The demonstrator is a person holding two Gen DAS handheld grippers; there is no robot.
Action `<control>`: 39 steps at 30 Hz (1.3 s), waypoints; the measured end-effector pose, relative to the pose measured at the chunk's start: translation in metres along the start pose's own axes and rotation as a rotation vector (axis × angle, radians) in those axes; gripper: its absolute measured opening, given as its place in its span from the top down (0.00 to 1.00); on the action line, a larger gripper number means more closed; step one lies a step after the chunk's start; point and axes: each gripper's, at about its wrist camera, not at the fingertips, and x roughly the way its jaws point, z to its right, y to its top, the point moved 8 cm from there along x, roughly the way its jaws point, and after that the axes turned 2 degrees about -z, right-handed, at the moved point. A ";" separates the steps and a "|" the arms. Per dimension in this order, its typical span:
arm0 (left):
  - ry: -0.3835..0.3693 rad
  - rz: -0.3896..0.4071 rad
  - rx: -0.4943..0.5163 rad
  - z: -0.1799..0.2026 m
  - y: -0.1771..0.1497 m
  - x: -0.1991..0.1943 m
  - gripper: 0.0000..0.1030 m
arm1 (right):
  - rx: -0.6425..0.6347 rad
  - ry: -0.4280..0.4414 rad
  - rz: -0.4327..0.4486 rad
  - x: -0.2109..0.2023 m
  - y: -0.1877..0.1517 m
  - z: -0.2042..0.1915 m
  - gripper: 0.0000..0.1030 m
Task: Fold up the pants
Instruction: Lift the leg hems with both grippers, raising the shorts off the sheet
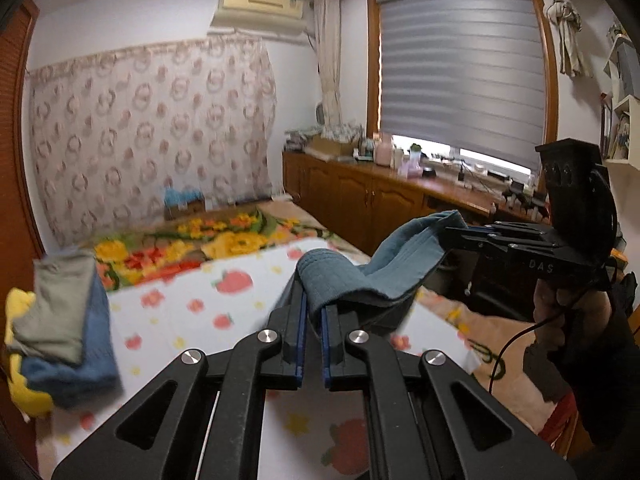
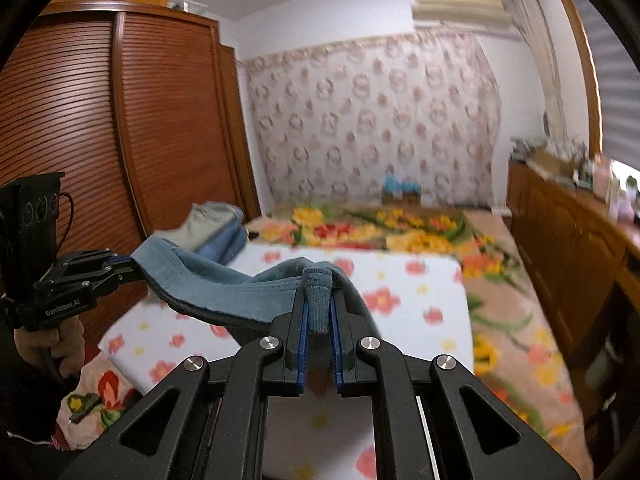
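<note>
Below the jaws of both grippers, the lower part of the teal pants [image 1: 384,276] is hidden. Left of the left jaws, the folded clothes pile [image 1: 60,328] is blurred.

Teal pants [image 1: 394,268] aloft, waistband sagging

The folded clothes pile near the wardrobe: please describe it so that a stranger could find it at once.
Start at the tall brown slatted wardrobe. At its foot, on the bed edge beside the white flower-print sheet, lies the small stack of folded clothes. Unlike the teal pants hanging between both tongs, it lies flat, grey-green over blue.
</note>
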 end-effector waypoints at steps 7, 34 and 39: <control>0.059 0.079 0.017 -0.016 0.028 -0.035 0.94 | -0.077 0.037 0.078 -0.025 0.029 -0.030 0.91; 0.179 -0.092 -0.072 -0.111 -0.052 0.034 0.94 | -0.141 0.049 -0.162 0.124 -0.019 -0.038 0.91; 0.156 -0.116 -0.092 -0.094 -0.077 0.021 0.94 | -0.127 0.078 -0.207 0.120 -0.036 -0.045 0.91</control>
